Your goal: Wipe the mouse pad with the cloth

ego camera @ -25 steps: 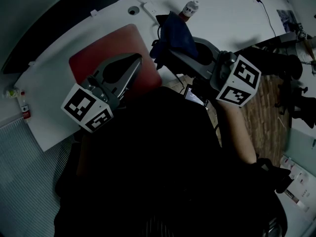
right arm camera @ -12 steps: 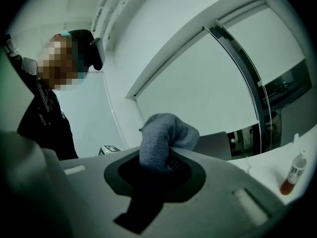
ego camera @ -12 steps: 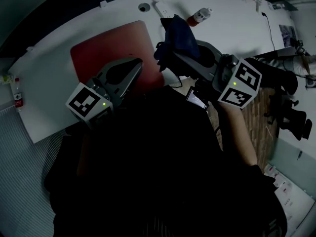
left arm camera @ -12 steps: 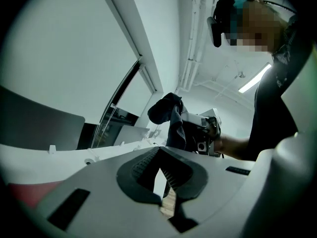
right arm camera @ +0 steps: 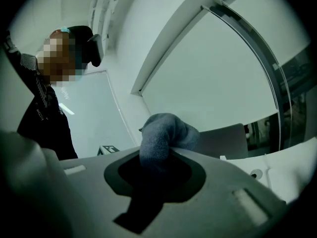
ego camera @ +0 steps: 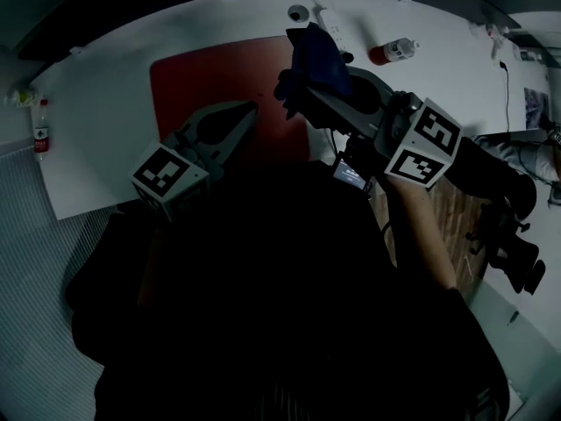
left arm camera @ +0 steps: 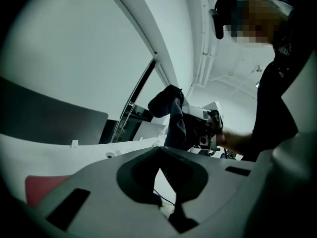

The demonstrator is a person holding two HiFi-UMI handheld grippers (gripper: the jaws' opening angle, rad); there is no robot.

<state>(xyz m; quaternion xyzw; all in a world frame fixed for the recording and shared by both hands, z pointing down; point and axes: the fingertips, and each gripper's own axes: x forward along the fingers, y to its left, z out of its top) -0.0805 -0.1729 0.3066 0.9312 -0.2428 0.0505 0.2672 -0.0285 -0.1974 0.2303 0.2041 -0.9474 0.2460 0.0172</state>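
A white tabletop [ego camera: 96, 121] fills the upper part of the head view and curves from the left edge to the upper right corner. Below it, the person's dark clothing [ego camera: 280, 305] covers the middle and the bottom of the frame. The red mouse pad [ego camera: 219, 82] lies flat on the tabletop at the upper centre, and its near edge is hidden behind the two grippers. The left gripper [ego camera: 251, 110] is at the centre left and points up and to the right over the near part of the pad. Its jaws are brought together at the tips and there is nothing between them, as its own view shows. The right gripper [ego camera: 302, 95] comes in from the right of centre and points up and to the left, toward the right edge of the pad. Its jaws are closed on the dark blue cloth [ego camera: 314, 55], which bunches above the tips and hangs beside them. In the right gripper view the cloth stands up as a rounded grey-blue lump between the jaws. In the head view the cloth is over the upper right edge of the mouse pad, but I cannot tell if it touches the pad. A bottle [ego camera: 396, 52] with a red end lies on its side on the tabletop at the upper right, well apart from the pad. A white power strip [ego camera: 331, 26] lies just behind the cloth, and a second small bottle [ego camera: 40, 130] stands at the left edge of the tabletop.
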